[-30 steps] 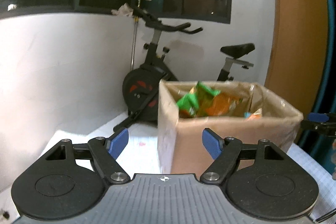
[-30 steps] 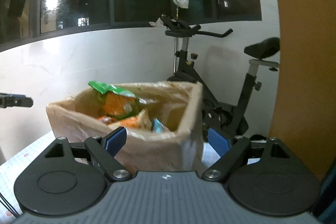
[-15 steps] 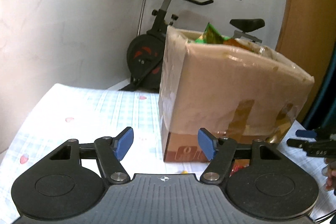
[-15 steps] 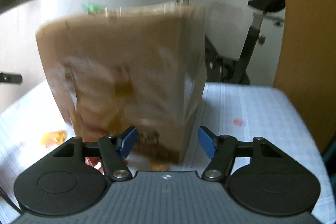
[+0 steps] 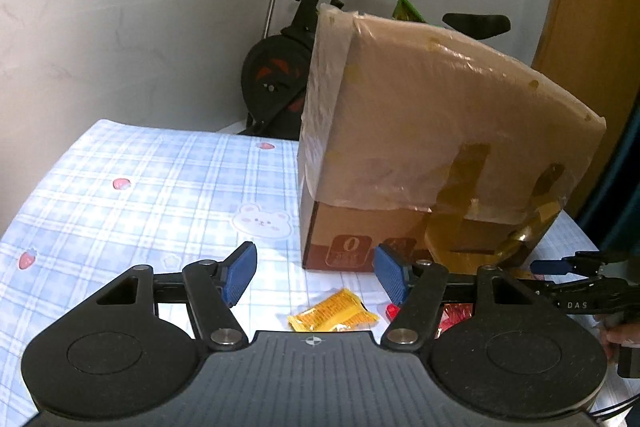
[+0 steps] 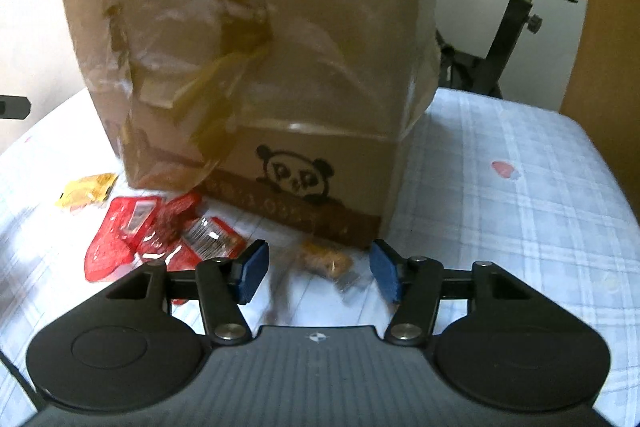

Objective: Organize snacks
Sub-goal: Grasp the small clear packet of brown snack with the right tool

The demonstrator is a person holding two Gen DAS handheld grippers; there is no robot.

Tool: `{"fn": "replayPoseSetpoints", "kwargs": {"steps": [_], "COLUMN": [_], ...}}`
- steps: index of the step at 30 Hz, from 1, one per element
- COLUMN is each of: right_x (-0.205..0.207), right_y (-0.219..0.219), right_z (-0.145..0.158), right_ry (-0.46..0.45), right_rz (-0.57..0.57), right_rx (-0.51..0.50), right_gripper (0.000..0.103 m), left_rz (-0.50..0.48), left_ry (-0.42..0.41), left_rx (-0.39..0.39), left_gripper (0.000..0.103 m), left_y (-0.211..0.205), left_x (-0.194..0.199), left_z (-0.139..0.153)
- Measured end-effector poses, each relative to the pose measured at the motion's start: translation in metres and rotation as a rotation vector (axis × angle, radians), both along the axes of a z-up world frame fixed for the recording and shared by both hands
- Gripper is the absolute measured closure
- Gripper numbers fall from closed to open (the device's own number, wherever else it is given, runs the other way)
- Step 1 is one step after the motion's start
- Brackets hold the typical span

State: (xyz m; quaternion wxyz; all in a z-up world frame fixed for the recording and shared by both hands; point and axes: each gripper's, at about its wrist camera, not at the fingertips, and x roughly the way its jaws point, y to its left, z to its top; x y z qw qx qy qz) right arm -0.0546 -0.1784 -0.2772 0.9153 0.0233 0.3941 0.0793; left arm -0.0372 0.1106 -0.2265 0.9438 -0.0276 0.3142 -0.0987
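A tall cardboard box (image 5: pixel 440 147) wrapped in plastic film stands on the table, with a green snack bag (image 5: pixel 406 9) poking out of its top. My left gripper (image 5: pixel 316 273) hangs low before the box's left corner, its jaws closing with nothing between the pads. A yellow packet (image 5: pixel 332 315) lies on the cloth just below it. My right gripper (image 6: pixel 319 275) faces the box (image 6: pixel 260 47) at its panda print, jaws closing too. A tan snack in clear wrap (image 6: pixel 326 261) lies on the table between its fingers, untouched. Red packets (image 6: pixel 140 239) and the yellow packet (image 6: pixel 86 189) lie to the left.
A blue plaid tablecloth (image 5: pixel 140 187) covers the table. An exercise bike (image 5: pixel 288 67) stands behind it against the white wall. A wooden panel (image 5: pixel 592 7) rises at the right. The right gripper (image 5: pixel 568 275) shows at the left view's right edge.
Both grippers have sunk from above the box's rim to near the table and tilted down. Their jaws have narrowed. The loose packets on the cloth have come into view.
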Motion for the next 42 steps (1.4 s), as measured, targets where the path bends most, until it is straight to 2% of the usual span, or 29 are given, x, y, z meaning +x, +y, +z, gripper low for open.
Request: {"fn": "replayPoseSetpoints", "kwargs": {"steps": [7, 15, 17, 18, 20, 29, 33, 40, 42], "right_x": [-0.018, 0.0, 0.006, 0.008, 0.006, -0.019, -0.021, -0.023, -0.024], "right_y": [0.011, 0.01, 0.014, 0.014, 0.014, 0.016, 0.018, 0.02, 0.017], "right_z": [0.002, 0.003, -0.002, -0.005, -0.007, -0.015, -0.016, -0.016, -0.016], "right_ry": [0.038, -0.003, 0.014, 0.025, 0.013, -0.059, -0.075, -0.093, -0.092], "right_rz": [0.086, 0.018, 0.026, 0.024, 0.007, -0.028, -0.021, -0.023, -0.026], "right_rx": [0.013, 0.011, 0.0, 0.002, 0.016, 0.076, 0.058, 0.055, 0.074], "right_gripper": [0.044, 0.048, 0.054, 0.065, 0.074, 0.074, 0.074, 0.074, 0.074], "left_rz": [-0.009, -0.021, -0.025, -0.027, -0.032, -0.067, -0.068, 0.025, 0.038], "left_ry": [0.021, 0.038, 0.046, 0.052, 0.065, 0.161, 0.182, 0.238, 0.236], "left_rx": [-0.007, -0.019, -0.021, -0.023, -0.029, -0.05, -0.049, -0.046, -0.012], "left_gripper": [0.035, 0.035, 0.035, 0.035, 0.035, 0.035, 0.035, 0.035, 0.035], "left_y": [-0.003, -0.012, -0.016, -0.017, -0.021, -0.056, -0.076, -0.099, -0.106], "left_x": [-0.003, -0.007, -0.008, -0.009, -0.01, -0.01, -0.004, 0.016, 0.022], "left_z": [-0.007, -0.01, -0.012, -0.013, -0.016, -0.039, -0.046, -0.063, -0.067]}}
